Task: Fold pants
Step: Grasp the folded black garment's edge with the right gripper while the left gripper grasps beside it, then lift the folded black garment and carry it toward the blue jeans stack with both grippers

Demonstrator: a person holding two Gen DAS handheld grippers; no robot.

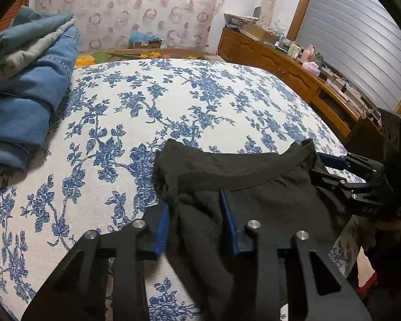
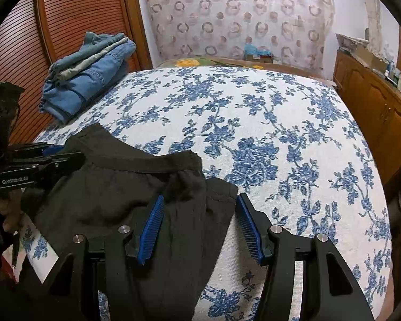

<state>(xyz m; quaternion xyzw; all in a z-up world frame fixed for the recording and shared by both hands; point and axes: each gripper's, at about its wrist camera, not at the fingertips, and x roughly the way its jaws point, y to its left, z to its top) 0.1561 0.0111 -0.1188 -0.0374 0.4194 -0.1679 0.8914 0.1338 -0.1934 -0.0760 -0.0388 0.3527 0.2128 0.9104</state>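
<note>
We straddle the black cotton pants at the near edge of the floral-covered bed, left claw and right claw both spread; pinching the waistband looks next.

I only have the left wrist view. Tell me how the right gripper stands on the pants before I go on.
Observer: The right gripper is open, and its fingers straddle the side edge of the black pants.
Operator: Say which finger is over cloth.
Observer: The one nearer the left gripper lies over the cloth. The other sits over bare bedspread.
Operator: Report the waistband end on that side.
Observer: A lower layer with a stitched edge sticks out past the waistband's end, between the right fingers.
</note>
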